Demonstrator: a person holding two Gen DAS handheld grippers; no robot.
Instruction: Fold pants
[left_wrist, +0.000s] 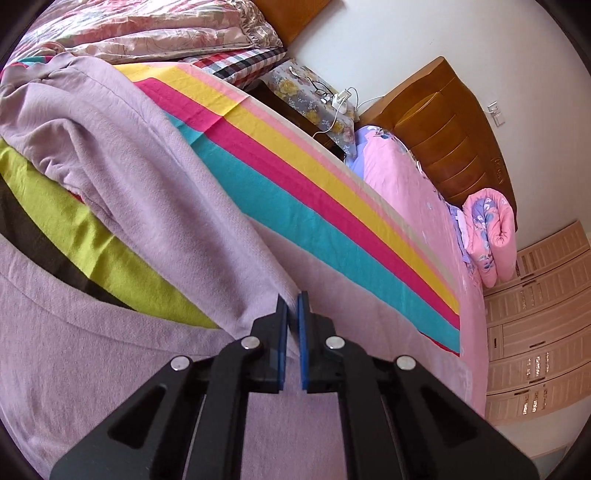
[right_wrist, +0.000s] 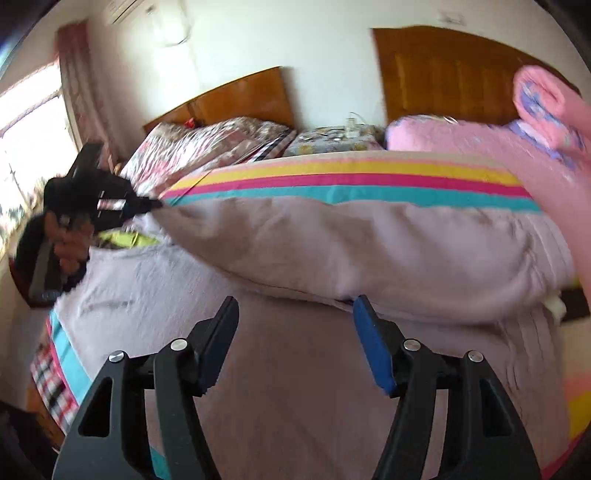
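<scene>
The mauve pants (left_wrist: 122, 155) lie spread on a striped bedsheet (left_wrist: 332, 221). My left gripper (left_wrist: 292, 301) is shut on an edge of the pants and lifts one leg. In the right wrist view the pants (right_wrist: 369, 243) form a raised fold across the bed, and the left gripper (right_wrist: 157, 204) pulls its end taut at the left. My right gripper (right_wrist: 293, 310) is open and empty, just above the lower layer of the pants, in front of the fold.
A floral quilt (right_wrist: 207, 144) and a wooden headboard (right_wrist: 243, 96) are at the back. A pink rolled blanket (right_wrist: 546, 107) lies on the right. A cloth-covered nightstand (left_wrist: 314, 99) holds cables. A wardrobe (left_wrist: 535, 332) stands to the right.
</scene>
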